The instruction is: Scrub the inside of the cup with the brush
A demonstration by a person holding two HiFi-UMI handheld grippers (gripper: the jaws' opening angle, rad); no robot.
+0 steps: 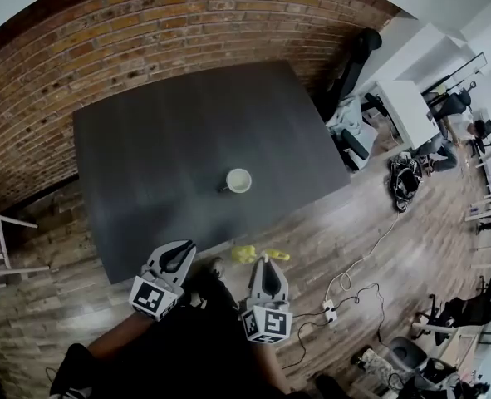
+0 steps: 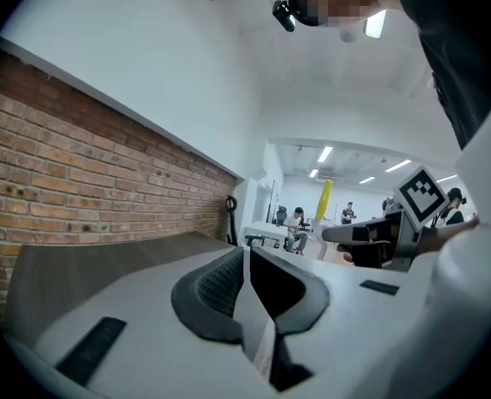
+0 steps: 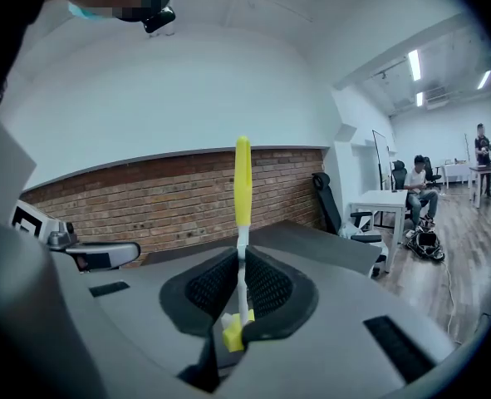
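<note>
A white cup (image 1: 238, 180) with a dark handle stands upright on the dark table (image 1: 145, 156), near its front edge. Both grippers hang below that edge, over the wooden floor and short of the cup. My left gripper (image 1: 179, 254) (image 2: 247, 260) is shut, its pads together with nothing between them. Beside it my right gripper (image 1: 265, 262) (image 3: 242, 264) is shut on a yellow brush (image 1: 245, 253) (image 3: 243, 181). The brush's yellow handle sticks out past the jaws. From the left gripper view, the right gripper (image 2: 378, 233) holds the brush (image 2: 325, 198) upright.
A brick wall (image 1: 187, 15) runs behind the table. White desks (image 1: 411, 106), office chairs and seated people (image 3: 418, 191) fill the room to the right. Cables and a power strip (image 1: 331, 311) lie on the floor by my right side. A white chair (image 1: 4, 239) stands at left.
</note>
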